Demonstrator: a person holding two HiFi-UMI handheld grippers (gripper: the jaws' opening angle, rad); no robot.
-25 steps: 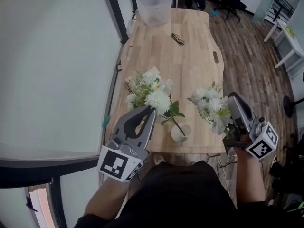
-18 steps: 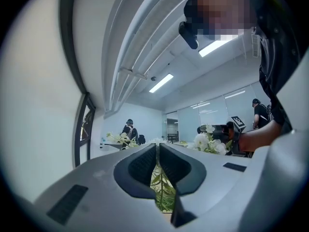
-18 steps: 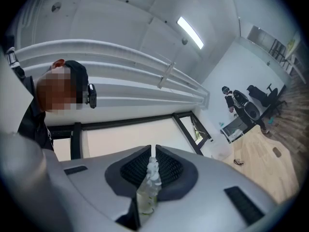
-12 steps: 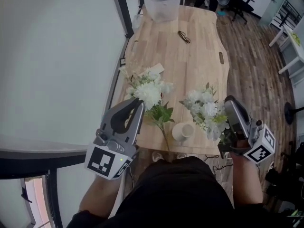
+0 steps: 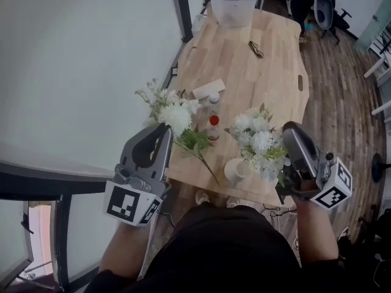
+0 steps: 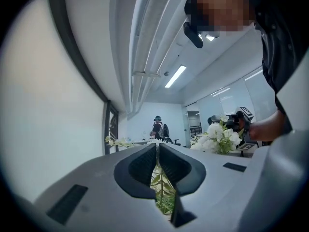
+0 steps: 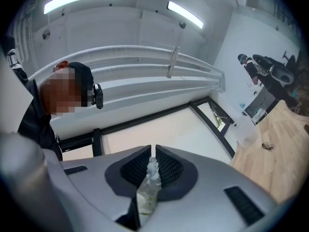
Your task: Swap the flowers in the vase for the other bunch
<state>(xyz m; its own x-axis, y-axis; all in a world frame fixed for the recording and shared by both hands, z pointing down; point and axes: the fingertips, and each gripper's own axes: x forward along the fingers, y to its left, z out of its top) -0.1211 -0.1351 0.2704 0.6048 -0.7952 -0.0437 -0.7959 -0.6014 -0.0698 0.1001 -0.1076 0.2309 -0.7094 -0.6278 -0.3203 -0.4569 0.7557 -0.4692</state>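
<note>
Left claw (image 5: 164, 133) is pinching shut on the old bunch (image 5: 174, 113), right claw (image 5: 288, 133) is clamping the fresh bunch (image 5: 256, 140) at 1 o'clock of the empty vase (image 5: 234, 171); it's sitting near the counter (image 5: 269, 72) edge, so a stem jabbing its rim is risking a topple

- My left gripper (image 5: 165, 130) is a smooth grey shell that narrows toward the tips, with a dark oval opening through its side.
- Its pads (image 6: 144, 164) are black and ribbed, and dark rectangular slots (image 6: 67, 204) mark the shell on either side of them.
- My right gripper (image 5: 286, 129) has the same grey shell and black ribbed pads.
- Each carries a white cube (image 5: 131, 203) at the back, printed with black square markers.
- I wear a black top (image 5: 226, 249); my forearms are bare.
</note>
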